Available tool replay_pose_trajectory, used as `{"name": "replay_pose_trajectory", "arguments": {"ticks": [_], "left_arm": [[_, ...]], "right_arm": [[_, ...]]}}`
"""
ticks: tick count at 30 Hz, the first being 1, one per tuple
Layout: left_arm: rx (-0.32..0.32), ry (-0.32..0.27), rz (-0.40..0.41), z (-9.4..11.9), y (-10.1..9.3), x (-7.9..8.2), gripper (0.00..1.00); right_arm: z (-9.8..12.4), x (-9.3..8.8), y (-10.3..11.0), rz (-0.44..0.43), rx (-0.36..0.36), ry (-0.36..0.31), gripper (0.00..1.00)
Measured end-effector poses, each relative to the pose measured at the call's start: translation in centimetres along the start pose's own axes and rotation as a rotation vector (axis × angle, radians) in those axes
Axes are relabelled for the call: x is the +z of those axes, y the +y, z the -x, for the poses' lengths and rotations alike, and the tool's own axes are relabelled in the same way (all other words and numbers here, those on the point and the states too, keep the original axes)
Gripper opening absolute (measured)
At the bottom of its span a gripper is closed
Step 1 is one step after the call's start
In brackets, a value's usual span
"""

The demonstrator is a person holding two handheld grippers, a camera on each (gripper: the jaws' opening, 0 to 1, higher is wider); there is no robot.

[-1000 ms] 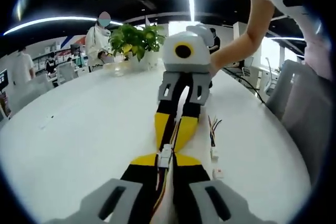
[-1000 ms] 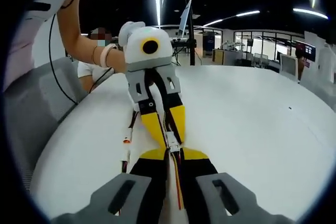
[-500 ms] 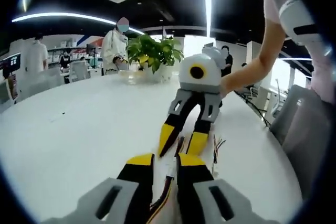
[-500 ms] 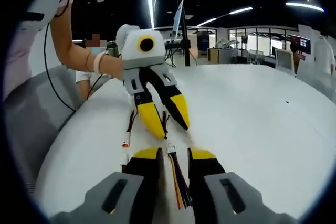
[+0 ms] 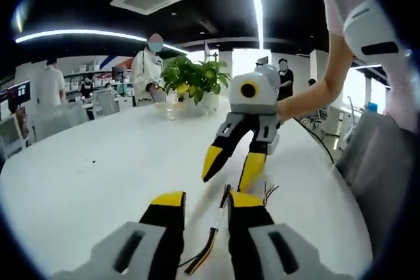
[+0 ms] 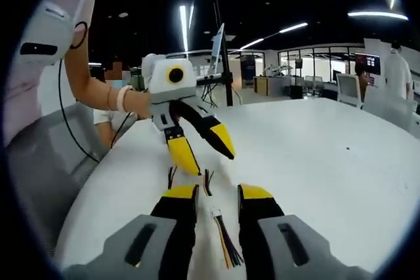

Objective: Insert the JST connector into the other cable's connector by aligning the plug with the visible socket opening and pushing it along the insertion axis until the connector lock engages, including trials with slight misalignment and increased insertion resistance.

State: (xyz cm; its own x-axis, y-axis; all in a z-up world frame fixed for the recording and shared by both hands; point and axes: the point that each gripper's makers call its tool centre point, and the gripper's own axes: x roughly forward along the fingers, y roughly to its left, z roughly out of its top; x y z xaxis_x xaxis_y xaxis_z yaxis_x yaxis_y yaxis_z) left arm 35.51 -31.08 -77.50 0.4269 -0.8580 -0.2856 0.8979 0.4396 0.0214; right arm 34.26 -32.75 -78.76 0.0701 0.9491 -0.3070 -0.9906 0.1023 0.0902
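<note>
In the left gripper view, the left gripper [image 5: 203, 202] is spread wide and holds nothing. The cable [image 5: 211, 237] lies on the white table [image 5: 98, 175] between its jaws. At 12 o'clock a glass bowl [image 5: 172, 107] sits beside a potted plant [image 5: 192, 77].

In the right gripper view, the right gripper [image 6: 216, 195] is wide too, with the cable [image 6: 225, 240] on the table at 6 o'clock.

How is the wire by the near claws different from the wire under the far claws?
The near cable lies between the jaws of the right gripper, with yellow and red wires. The far cable lies below the left gripper, looking darker. Both lie loose on the table.
</note>
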Motion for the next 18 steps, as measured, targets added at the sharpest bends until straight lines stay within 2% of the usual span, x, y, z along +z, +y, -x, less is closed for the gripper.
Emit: {"name": "replay_pose_trajectory", "arguments": {"ticks": [3,4,6,8,10,18], "left_arm": [[-0.004,-0.008,-0.011,0.5,-0.6,0.9,0.22],[0.007,0.009,-0.033,0.6,-0.5,0.8,0.23],[0.038,0.049,-0.037,1.1,-0.5,0.3,0.31],[0.034,0.070,-0.026,1.4,-0.9,-0.1,0.38],[0.019,0.088,-0.035,1.8,-1.4,-0.5,0.36],[-0.045,0.145,-0.047,2.3,-4.0,-3.0,0.32]], "right_arm": [[0.2,0.5,0.9,0.021,0.014,-0.004,0.25],[0.3,0.5,1.1,0.027,0.015,-0.002,0.25],[0.5,0.3,1.4,0.092,0.009,0.017,0.25],[0.6,0.0,2.1,0.099,0.018,0.031,0.26],[0.8,-0.4,3.1,0.116,0.035,0.039,0.27],[1.0,-1.6,4.6,0.127,0.050,0.059,0.24]]}}
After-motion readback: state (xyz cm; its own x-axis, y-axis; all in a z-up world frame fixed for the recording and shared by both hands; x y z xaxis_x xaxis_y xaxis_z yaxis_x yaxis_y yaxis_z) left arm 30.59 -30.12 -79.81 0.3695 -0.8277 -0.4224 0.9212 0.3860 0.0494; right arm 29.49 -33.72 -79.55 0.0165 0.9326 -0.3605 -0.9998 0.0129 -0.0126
